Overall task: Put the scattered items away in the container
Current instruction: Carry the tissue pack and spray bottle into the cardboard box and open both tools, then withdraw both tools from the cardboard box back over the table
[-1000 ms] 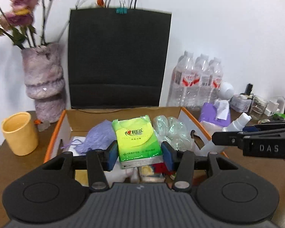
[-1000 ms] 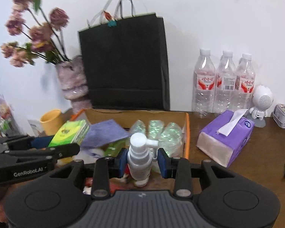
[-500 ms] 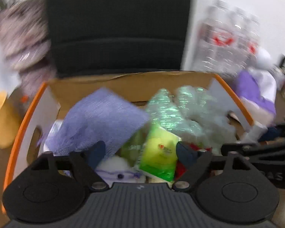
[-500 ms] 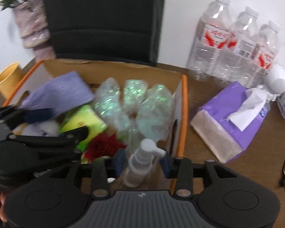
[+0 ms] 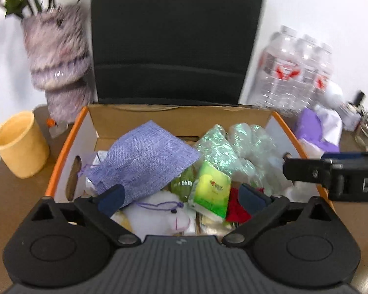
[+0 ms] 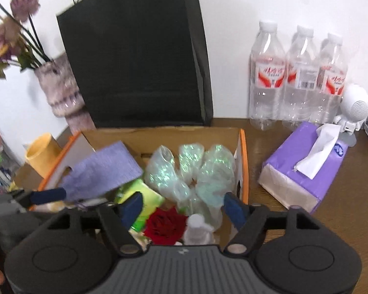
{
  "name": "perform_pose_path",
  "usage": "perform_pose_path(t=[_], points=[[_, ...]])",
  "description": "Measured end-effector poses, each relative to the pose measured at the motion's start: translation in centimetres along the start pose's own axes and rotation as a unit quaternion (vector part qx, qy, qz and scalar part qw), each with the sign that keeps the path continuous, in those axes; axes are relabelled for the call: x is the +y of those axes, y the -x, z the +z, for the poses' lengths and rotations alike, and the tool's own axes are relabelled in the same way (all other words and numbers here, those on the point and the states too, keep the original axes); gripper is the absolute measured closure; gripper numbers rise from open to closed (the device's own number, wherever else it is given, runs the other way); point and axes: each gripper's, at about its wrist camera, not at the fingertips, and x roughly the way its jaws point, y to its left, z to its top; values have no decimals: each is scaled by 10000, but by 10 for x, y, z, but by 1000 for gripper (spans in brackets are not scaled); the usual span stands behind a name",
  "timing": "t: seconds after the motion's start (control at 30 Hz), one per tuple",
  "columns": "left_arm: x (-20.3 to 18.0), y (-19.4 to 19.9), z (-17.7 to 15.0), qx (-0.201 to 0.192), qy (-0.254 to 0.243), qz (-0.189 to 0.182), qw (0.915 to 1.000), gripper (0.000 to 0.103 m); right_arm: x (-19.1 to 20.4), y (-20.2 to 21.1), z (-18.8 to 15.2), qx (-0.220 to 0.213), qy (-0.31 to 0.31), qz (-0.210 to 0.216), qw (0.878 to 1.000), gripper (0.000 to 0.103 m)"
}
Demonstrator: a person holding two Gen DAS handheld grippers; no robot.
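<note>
Both tools gaped wide and empty over the box (image 5: pixel 61 156): left tool (image 5: pixel 181 197), right tool (image 6: pixel 182 207). Bottle (image 6: pixel 196 229) half hidden.

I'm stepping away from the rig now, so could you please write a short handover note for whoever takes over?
Left gripper: open, empty, over the cardboard box.
Right gripper: open, empty, over the box's right end.
In the box: green tissue pack, white spray bottle, purple pouch, red rose, iridescent bags.
Done: tissue pack and spray bottle lie inside.
Left: the purple tissue box sits outside on the table; box it if it counts.
</note>
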Motion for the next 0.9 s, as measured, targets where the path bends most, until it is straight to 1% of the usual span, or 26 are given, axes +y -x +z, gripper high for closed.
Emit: perform_pose_path(t=[0.13,0.3,0.43,0.5,0.6,0.77,0.9], points=[[-8,16,-11,-41,-231,44,9997,0,10,12,-15,77,82,45,9999,22],[-8,42,-28,-117,-184,-18,9998,0,14,34,-37,-68,-22,140,9999,21],[-5,63,-42,-221,-130,-23,9997,0,14,57,-58,-216,-128,191,9995,18],[-3,69,-49,-239,-60,-5,9997,0,18,63,-72,-203,-31,153,9997,18],[-2,76,-61,-214,-28,42,9998,0,21,69,-90,-242,54,-15,9997,18],[-3,90,-88,-195,-55,70,9998,0,27,73,-116,-12,25,29,10000,17],[-4,102,-114,-170,-58,132,9998,0,35,81,-136,33,4,0,10000,17]])
